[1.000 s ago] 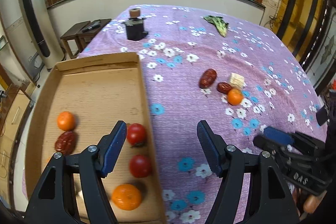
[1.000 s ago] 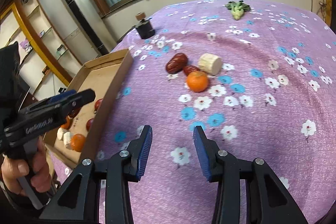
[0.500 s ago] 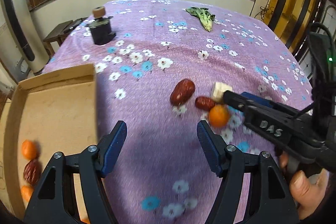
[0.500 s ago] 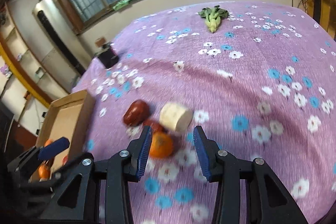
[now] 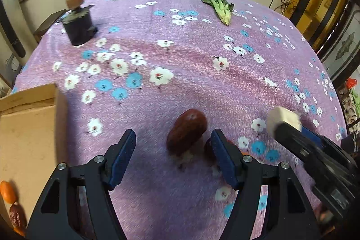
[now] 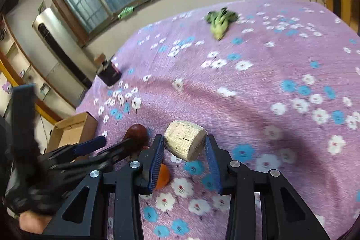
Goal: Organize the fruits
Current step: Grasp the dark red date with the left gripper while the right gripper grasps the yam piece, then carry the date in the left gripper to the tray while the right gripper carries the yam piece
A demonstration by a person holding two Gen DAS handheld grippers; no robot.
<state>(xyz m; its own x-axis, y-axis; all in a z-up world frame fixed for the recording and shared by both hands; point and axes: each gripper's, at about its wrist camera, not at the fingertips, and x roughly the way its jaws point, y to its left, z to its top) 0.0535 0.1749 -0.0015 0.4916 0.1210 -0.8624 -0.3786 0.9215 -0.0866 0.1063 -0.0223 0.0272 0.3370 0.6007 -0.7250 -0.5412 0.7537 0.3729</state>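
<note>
orange (image 6: 162,176) half hidden behind right tongs (image 6: 183,158); box (image 5: 27,138) cut off.

Two grippers are over the cloth: the left gripper (image 5: 173,156) and the right gripper (image 6: 183,163). On the cloth lie two dates, the big date (image 5: 186,131) and a small date (image 5: 208,149) mostly hidden behind a finger; one orange (image 6: 162,176); one pale chunk (image 6: 184,140); one leafy green (image 5: 219,6); one dark pot (image 5: 78,26). One box (image 5: 24,143) shows one orange and one date, with an orange sliver below them.
</note>
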